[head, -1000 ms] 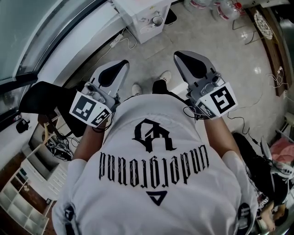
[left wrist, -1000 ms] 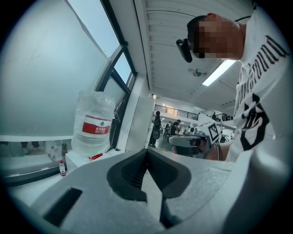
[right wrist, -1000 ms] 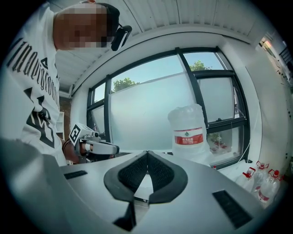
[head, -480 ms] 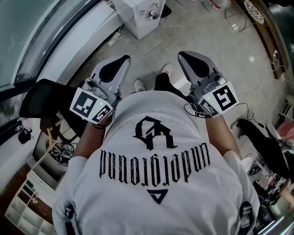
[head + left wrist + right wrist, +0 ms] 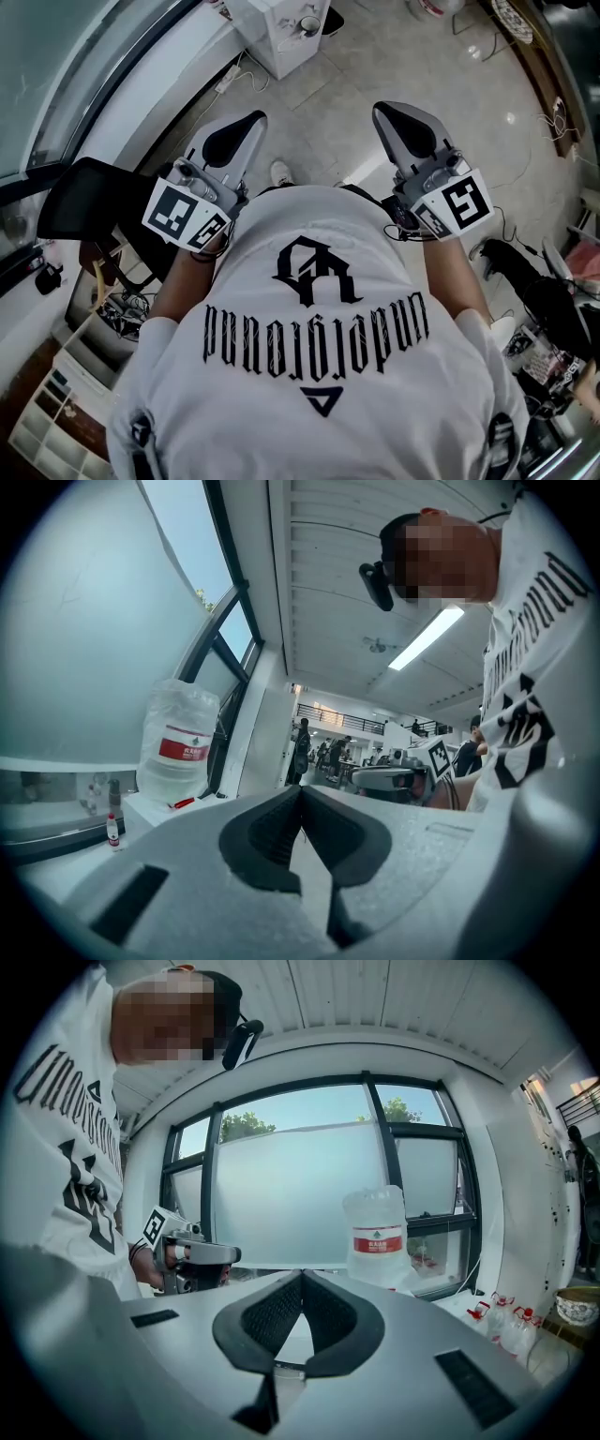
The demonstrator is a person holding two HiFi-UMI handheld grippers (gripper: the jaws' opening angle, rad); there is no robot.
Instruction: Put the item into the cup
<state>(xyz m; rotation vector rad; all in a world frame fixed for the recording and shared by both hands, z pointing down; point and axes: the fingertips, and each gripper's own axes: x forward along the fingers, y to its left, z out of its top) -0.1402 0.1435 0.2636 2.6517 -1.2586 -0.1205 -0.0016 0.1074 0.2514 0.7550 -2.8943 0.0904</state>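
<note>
No cup and no item show in any view. So I cannot tell where they are or what they look like. I think the job has not begun.

The left gripper (image 5: 300, 787) has its jaws shut tip to tip, with nothing between them. The right gripper (image 5: 301, 1274) is the same, with its jaws closed together and empty. The person holds both up near the chest, one at each side of the white shirt (image 5: 319, 328). They point out and away from the body. I think they are held like this because there is nothing to grab yet. It looks like a waiting pose.

Far down below is the tiled floor (image 5: 319, 103) and one shoe (image 5: 279, 172). A white box (image 5: 281, 33) stands far ahead on the floor. A black chair (image 5: 89, 197) is at the left. A big water jug (image 5: 377, 1232) sits by the window (image 5: 281, 1185).
</note>
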